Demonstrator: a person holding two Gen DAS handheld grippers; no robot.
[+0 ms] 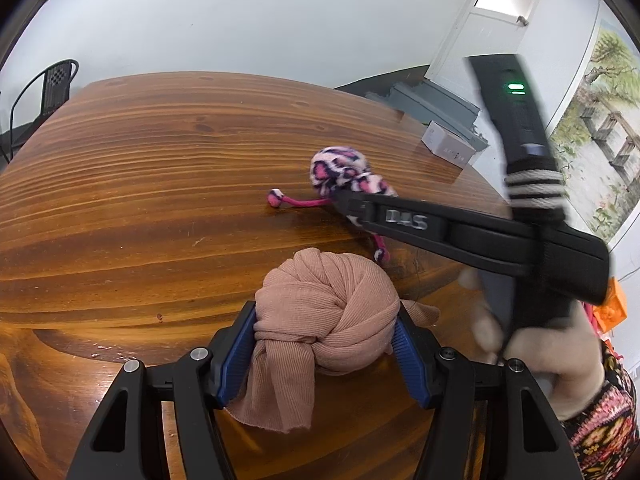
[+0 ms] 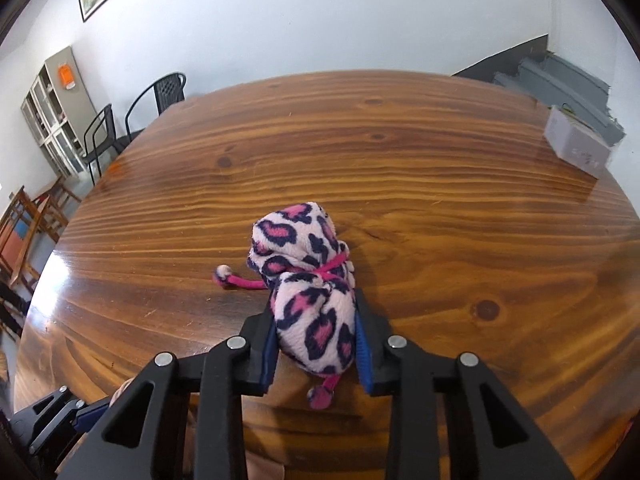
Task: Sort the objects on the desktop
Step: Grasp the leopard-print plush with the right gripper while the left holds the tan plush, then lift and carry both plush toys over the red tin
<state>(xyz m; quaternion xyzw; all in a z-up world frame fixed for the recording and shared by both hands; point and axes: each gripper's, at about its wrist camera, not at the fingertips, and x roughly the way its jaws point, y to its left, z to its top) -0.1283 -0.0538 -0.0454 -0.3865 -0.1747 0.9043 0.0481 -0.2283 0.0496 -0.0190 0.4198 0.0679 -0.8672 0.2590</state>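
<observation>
Clamping: left gripper [image 1: 326,344] on knotted cloth [image 1: 326,312], right gripper [image 2: 316,344] on leopard bundle [image 2: 308,280]; cabinet [image 2: 54,112] only right cam.

A dusty pink, finely ribbed cloth bundle [image 1: 326,312] is seen between blue finger pads [image 1: 240,356] on black gripper frames. The fleece bundle [image 2: 310,292] is patterned in pale pink with navy-ringed magenta leopard spots, and is tied with a magenta cord [image 2: 240,282]. The wooden table [image 2: 400,160] is striped in amber and dark brown grain. A pale grey box [image 2: 578,146] is shown.
</observation>
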